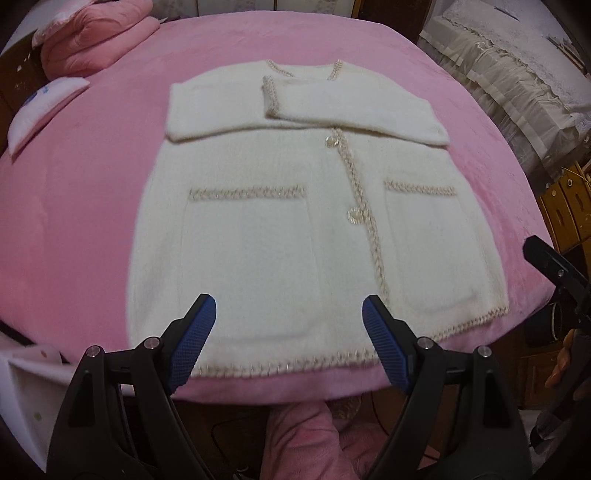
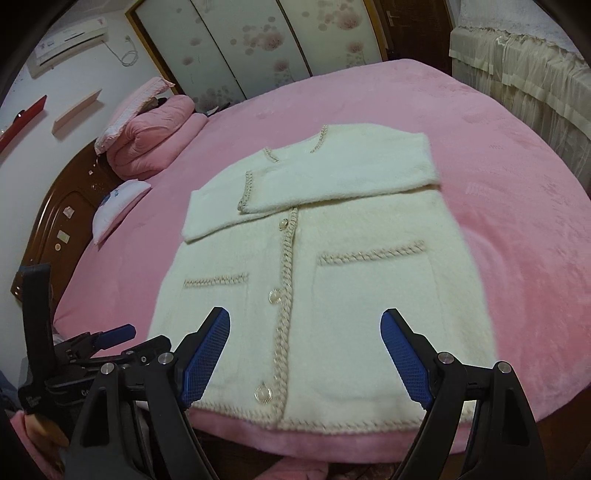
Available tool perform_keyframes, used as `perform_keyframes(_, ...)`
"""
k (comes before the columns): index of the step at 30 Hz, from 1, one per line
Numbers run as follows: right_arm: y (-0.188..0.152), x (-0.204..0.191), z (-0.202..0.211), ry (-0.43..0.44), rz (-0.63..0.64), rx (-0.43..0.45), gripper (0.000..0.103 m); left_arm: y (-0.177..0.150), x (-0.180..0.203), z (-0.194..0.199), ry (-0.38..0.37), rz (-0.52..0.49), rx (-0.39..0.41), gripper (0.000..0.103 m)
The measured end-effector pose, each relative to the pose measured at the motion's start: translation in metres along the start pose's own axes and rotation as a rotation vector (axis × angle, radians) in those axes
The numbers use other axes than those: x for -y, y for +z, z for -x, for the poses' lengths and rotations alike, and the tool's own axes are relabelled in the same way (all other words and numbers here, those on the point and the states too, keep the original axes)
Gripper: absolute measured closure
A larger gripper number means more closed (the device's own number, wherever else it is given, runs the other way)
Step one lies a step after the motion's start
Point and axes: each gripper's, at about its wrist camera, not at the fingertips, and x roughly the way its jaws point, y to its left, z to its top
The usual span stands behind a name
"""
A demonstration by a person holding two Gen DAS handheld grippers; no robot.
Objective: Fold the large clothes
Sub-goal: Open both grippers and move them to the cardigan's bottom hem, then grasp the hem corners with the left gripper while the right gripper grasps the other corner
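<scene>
A cream fuzzy cardigan [image 1: 280,229] [image 2: 332,295] with beige braided trim, pearly buttons and two front pockets lies flat on the pink bedspread [image 1: 74,221] [image 2: 517,221]. Both sleeves are folded across its chest, one over the other. My left gripper [image 1: 288,332] hovers open above the hem, over the left pocket, with nothing between its blue pads. My right gripper [image 2: 306,350] also stands open above the hem, near the button band and right pocket, holding nothing. In the right wrist view the left gripper [image 2: 110,338] shows at the lower left.
A rolled pink quilt [image 1: 96,33] [image 2: 155,136] and a white pillow [image 1: 40,107] [image 2: 118,206] lie at the head of the bed by a wooden headboard [image 2: 55,221]. Cream draped furniture [image 1: 517,85] stands on the right. The bed's near edge runs just below the hem.
</scene>
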Motion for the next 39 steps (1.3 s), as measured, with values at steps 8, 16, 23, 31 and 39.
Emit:
perform_keyframes(8, -0.075, 0.059, 0.022, 0.027, -0.285, -0.104, 0.017, -0.061, -0.047, -0.003, -0.076, 0.216, -0.078, 0.023)
perform_keyframes(16, -0.133, 0.120, 0.012, 0.010, -0.552, -0.133, 0.017, -0.108, -0.131, -0.037, -0.154, 0.640, -0.075, 0.023)
perform_keyframes(23, -0.151, 0.167, -0.014, -0.067, -0.722, -0.133, 0.018, -0.137, -0.177, -0.054, -0.063, 0.798, -0.007, 0.023)
perform_keyframes(31, -0.156, 0.195, -0.049, -0.115, -0.833, -0.115, 0.025, -0.144, -0.195, -0.086, -0.041, 0.903, 0.036, 0.023)
perform_keyframes(39, -0.148, 0.194, -0.069, -0.149, -0.855, -0.103, 0.036, -0.128, -0.195, -0.110, 0.059, 0.936, 0.000, 0.021)
